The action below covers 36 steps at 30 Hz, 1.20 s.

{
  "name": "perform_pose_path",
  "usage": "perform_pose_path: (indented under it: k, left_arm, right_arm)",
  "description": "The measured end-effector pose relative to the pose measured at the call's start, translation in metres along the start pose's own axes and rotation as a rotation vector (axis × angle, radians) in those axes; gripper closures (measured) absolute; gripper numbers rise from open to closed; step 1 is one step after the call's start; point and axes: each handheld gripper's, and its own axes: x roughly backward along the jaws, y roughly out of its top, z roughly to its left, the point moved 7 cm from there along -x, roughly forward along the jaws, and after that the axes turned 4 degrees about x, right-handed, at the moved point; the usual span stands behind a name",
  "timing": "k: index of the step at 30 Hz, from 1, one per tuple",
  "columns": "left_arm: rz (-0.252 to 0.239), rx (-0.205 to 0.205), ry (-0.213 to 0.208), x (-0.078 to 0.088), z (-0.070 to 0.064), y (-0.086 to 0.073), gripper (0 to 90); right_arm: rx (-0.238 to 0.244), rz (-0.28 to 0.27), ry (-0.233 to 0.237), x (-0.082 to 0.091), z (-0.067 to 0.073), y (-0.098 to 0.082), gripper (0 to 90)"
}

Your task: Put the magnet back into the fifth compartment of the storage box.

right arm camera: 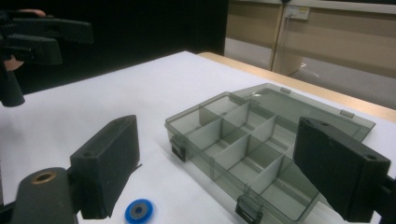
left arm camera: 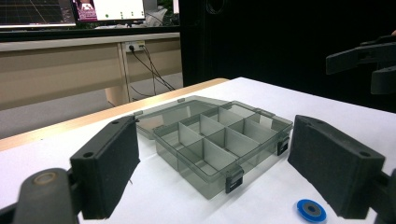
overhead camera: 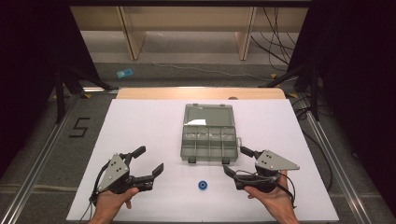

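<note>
Your left gripper (overhead camera: 147, 161) sits low at the near left of the white table (overhead camera: 140, 126), held in your left hand (overhead camera: 112, 201), with its jaws spread wide and nothing between them. In the left gripper view the clear grey box (left arm camera: 219, 140) lies ahead, framed in the gap between the two black jaws, with its lid folded flat behind it and its divided compartments showing empty. The small blue ring (left arm camera: 311, 210) lies flat on the table just inside and below the tip of that view's right-hand jaw, not touching it.

From above, the box (overhead camera: 208, 133) stands beyond and between the two grippers, and the ring (overhead camera: 202, 185) rests on the table between them, nearer you than the box, apart from both.

Your right gripper (overhead camera: 236, 160) is held in your right hand (overhead camera: 273, 198) at the near right, jaws likewise released and empty. In the right gripper view the box (right arm camera: 252, 140) lies ahead between the jaws, toward the right-hand one, and the ring (right arm camera: 140, 211) lies near the left-hand jaw's tip.
</note>
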Motion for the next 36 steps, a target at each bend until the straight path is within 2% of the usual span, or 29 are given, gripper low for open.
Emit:
perform_pose_path:
  k: [1, 2, 4, 6, 9, 11, 13, 17, 20, 24, 27, 28, 29, 33, 34, 36]
  left_arm:
    - [0.0, -0.001, 0.0, 0.0, 0.0, 0.0, 15.6]
    - [0.0, -0.001, 0.0, 0.0, 0.0, 0.0, 15.6]
    - [0.001, 0.0, 0.0, 0.0, 0.0, 0.0, 15.6]
    - [0.0, 0.0, 0.0, 0.0, 0.0, 0.0, 15.6]
    - [0.001, 0.0, 0.0, 0.0, 0.0, 0.0, 15.6]
    - [0.001, 0.0, -0.001, 0.0, 0.0, 0.0, 15.6]
    - [0.003, -0.001, 0.0, 0.0, 0.0, -0.001, 15.6]
    - [0.003, -0.001, 0.0, 0.0, 0.0, -0.001, 15.6]
    - [0.004, -0.005, 0.0, 0.0, 0.0, -0.001, 15.6]
    - [0.002, 0.001, 0.0, -0.001, 0.0, -0.001, 15.6]
    - [0.001, -0.001, 0.001, 0.0, 0.0, -0.001, 15.6]
    - [0.001, 0.003, 0.001, 0.0, 0.0, -0.001, 15.6]
    - [0.001, -0.002, 0.001, 0.0, 0.001, -0.001, 15.6]
    - [0.001, -0.002, 0.001, 0.0, 0.001, -0.001, 15.6]
    - [0.001, -0.002, 0.001, 0.0, 0.001, -0.001, 15.6]
    - [0.002, -0.001, 0.001, -0.001, 0.0, -0.001, 15.6]
  right_arm:
    - [0.003, -0.009, 0.012, -0.002, 0.001, 0.001, 15.5]
    - [0.017, 0.017, 0.012, -0.003, 0.002, 0.001, 15.5]
    - [0.033, 0.024, 0.015, -0.005, 0.003, 0.001, 15.5]
    - [0.043, 0.057, 0.035, -0.007, 0.004, 0.001, 15.6]
    - [0.042, 0.066, 0.046, -0.01, 0.007, 0.001, 15.6]
    - [0.06, 0.076, 0.052, -0.012, 0.007, 0.002, 15.6]
    - [0.067, 0.108, 0.069, -0.014, 0.009, 0.003, 15.7]
    - [0.083, 0.128, 0.079, -0.017, 0.011, 0.003, 15.8]
    - [0.107, 0.173, 0.096, -0.022, 0.014, 0.003, 16.0]
    - [0.133, 0.19, 0.111, -0.028, 0.017, 0.003, 16.2]
    - [0.153, 0.234, 0.127, -0.033, 0.02, 0.002, 16.2]
    - [0.171, 0.269, 0.143, -0.037, 0.023, 0.001, 16.2]
    - [0.171, 0.269, 0.143, -0.037, 0.023, 0.001, 16.2]
    - [0.205, 0.33, 0.176, -0.045, 0.027, -0.004, 17.1]
    - [0.217, 0.36, 0.19, -0.049, 0.03, -0.006, 17.3]
    - [0.223, 0.376, 0.195, -0.05, 0.03, -0.007, 17.3]
